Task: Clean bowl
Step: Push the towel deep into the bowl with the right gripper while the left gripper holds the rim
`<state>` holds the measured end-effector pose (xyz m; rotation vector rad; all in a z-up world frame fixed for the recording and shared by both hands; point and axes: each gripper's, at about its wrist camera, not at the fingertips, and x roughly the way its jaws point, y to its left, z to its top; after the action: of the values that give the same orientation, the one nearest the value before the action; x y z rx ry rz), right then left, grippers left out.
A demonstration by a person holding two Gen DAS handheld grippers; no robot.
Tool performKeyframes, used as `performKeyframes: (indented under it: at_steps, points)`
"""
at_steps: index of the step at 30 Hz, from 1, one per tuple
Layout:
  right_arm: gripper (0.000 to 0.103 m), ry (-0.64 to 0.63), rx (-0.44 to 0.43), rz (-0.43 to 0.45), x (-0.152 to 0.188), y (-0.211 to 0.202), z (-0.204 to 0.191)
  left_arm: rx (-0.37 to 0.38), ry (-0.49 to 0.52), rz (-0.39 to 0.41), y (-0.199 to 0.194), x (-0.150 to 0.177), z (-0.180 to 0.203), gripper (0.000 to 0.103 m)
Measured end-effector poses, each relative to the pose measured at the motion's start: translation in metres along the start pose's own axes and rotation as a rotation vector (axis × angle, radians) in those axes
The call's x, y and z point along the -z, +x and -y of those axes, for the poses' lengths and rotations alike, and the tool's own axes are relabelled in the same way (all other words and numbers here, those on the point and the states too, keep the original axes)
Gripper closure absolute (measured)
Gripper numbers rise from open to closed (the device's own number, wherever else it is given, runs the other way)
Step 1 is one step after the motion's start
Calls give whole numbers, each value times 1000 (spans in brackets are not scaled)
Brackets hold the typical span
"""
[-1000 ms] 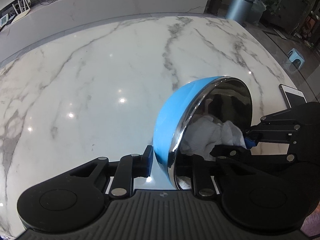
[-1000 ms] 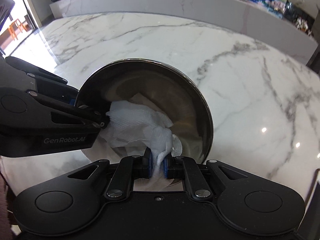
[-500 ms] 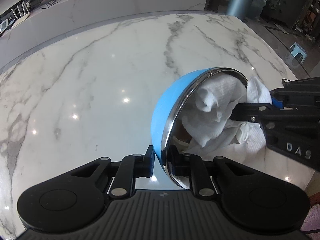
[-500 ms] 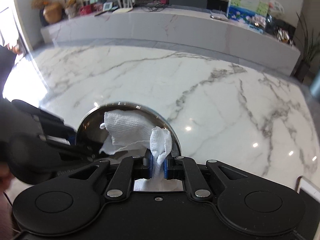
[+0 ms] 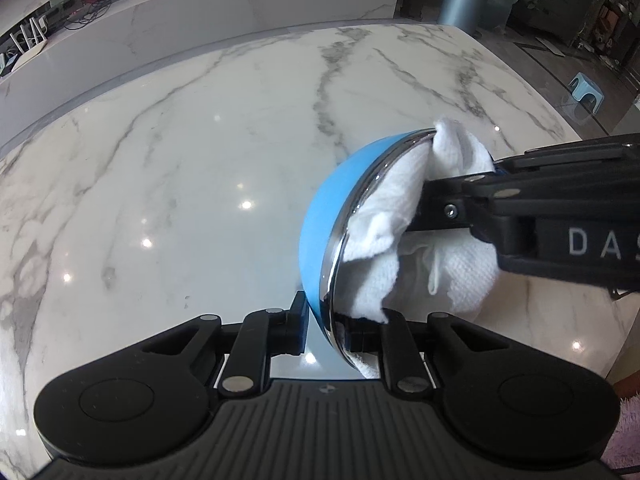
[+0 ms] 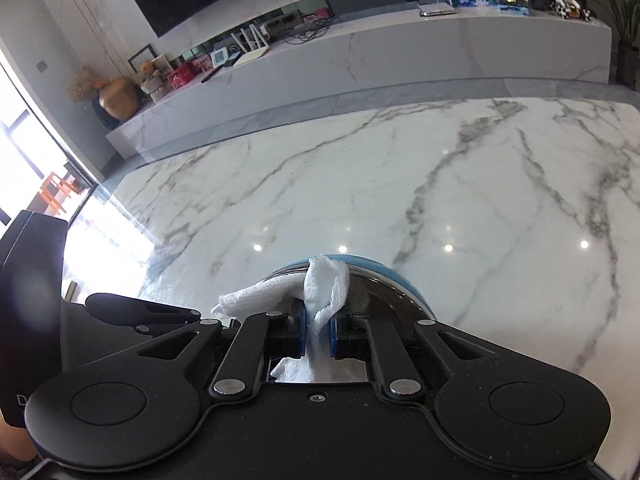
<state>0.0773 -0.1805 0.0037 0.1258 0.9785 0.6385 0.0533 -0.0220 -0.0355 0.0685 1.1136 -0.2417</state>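
1. Left wrist view: left tool [image 5: 326,330] pinches the rim of the blue bowl [image 5: 332,208], held on edge above the marble counter [image 5: 180,168].
2. Right tool [image 6: 318,330] is pressed together on a white cloth [image 6: 326,284].
3. Cloth fills the bowl's steel inside and overhangs its top rim.

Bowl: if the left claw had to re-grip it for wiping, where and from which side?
Judging by its pose, pinch the bowl at its rim, on the near lower edge, one finger on the blue outer shell and one inside. It stands on edge, opening facing the right claw and its cloth, so that thin metal lip is the only pinchable part. The left claw grips there now.
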Motion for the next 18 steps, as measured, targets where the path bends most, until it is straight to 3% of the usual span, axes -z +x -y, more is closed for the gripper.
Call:
performKeyframes:
  at_steps: [9,18]
  points:
    - [94,24,-2,26,2,1,-4,-2,-5,-3,-1,0,-1,88]
    - [95,64,111,52,5,2,16,2,-16,-3,-1,1,-2,88]
